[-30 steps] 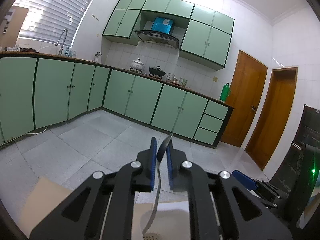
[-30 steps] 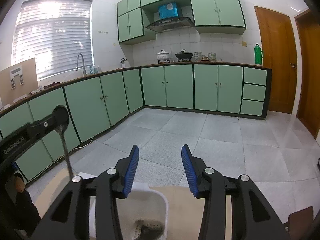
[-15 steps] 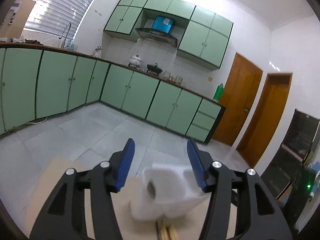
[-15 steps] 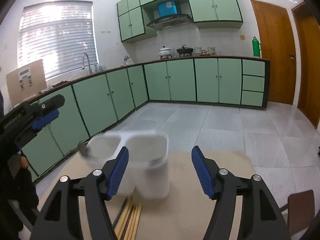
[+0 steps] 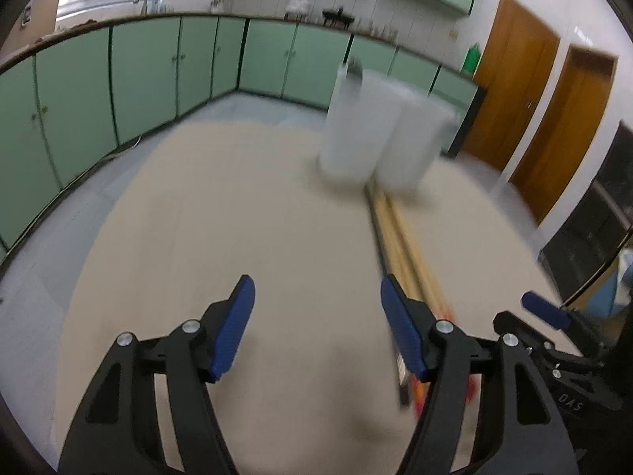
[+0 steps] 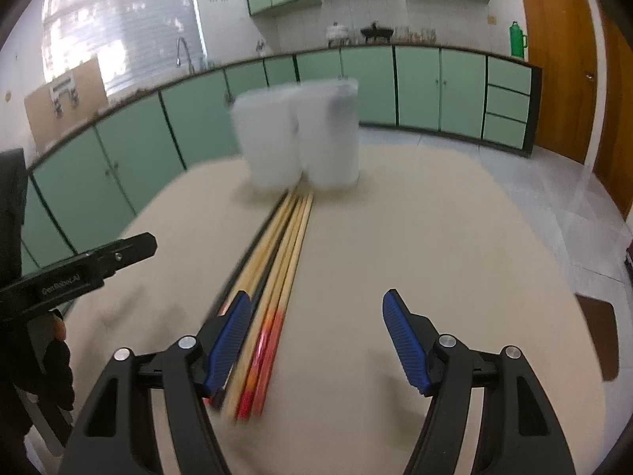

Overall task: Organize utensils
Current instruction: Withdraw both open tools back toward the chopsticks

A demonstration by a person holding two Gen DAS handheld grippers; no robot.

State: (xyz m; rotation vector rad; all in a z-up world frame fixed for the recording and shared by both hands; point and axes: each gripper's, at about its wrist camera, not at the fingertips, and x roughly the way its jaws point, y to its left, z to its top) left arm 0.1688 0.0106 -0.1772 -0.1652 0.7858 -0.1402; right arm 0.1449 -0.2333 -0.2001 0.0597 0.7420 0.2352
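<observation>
A white two-compartment utensil holder (image 5: 379, 134) (image 6: 300, 134) stands at the far side of the beige table (image 5: 221, 221) (image 6: 435, 229), blurred. A spoon end (image 5: 353, 67) sticks out of its left compartment. Several wooden chopsticks with red ends (image 6: 277, 269) (image 5: 399, 245) lie on the table in front of the holder. My left gripper (image 5: 316, 308) is open and empty, with the chopsticks by its right finger. My right gripper (image 6: 316, 324) is open and empty, its left finger over the chopsticks' red ends. The left gripper also shows in the right wrist view (image 6: 99, 261).
Green kitchen cabinets (image 6: 395, 87) run along the walls behind the table. Wooden doors (image 5: 554, 99) stand at the right. A brown stool corner (image 6: 597, 332) sits beside the table's right edge.
The left gripper let the spoon go into the holder and opened. Both grippers pulled back from the holder and tilted down, so the table and the chopsticks now fill the views.
</observation>
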